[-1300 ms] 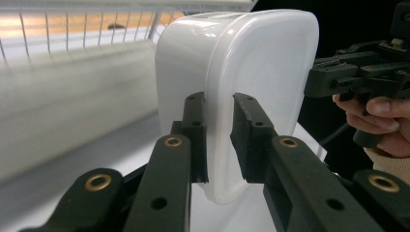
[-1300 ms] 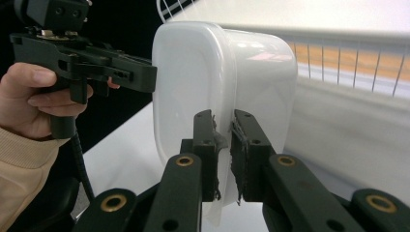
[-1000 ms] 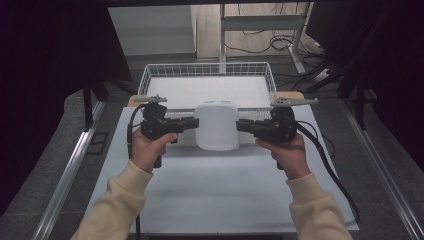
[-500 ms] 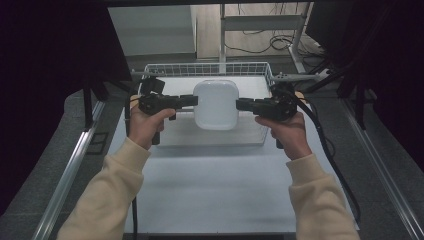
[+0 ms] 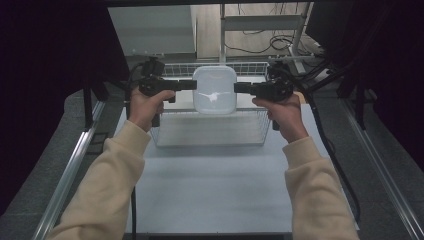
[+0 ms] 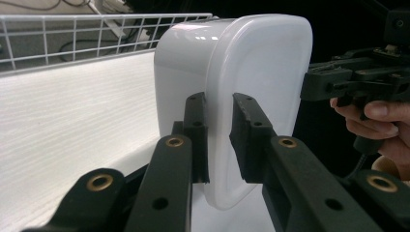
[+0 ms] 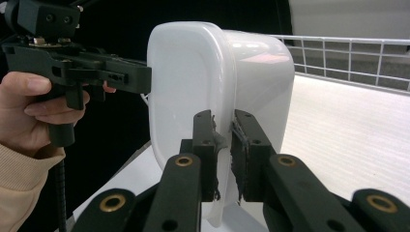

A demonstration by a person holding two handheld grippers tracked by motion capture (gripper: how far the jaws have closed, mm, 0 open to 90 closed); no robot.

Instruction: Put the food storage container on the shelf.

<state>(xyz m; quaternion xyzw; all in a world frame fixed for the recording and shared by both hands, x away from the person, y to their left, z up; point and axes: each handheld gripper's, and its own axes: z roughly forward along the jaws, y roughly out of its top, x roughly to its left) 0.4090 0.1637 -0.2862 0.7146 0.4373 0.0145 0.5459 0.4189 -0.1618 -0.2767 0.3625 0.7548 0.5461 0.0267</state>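
Note:
A white plastic container (image 5: 215,90) with rounded corners hangs in the air over the white wire basket (image 5: 210,131), its broad flat face turned toward the high camera. My left gripper (image 5: 192,85) is shut on the container's left rim (image 6: 220,104). The right gripper (image 5: 237,88) is shut on the opposite rim (image 7: 222,121). In the left gripper view the container (image 6: 251,67) stands between my black jaws, with the right gripper (image 6: 309,82) at its far edge. In the right gripper view the container (image 7: 193,72) has the left gripper (image 7: 145,79) on its far side.
The basket stands on a pale table top (image 5: 215,190) with metal rails (image 5: 70,170) along both sides. Behind the basket are a white panel (image 5: 150,30), a metal stand and loose cables (image 5: 260,45). Dark curtains hang left and right.
Both hands have risen and moved away from the person, carrying the container up from low at the basket to above it. The grip on both rims has held.

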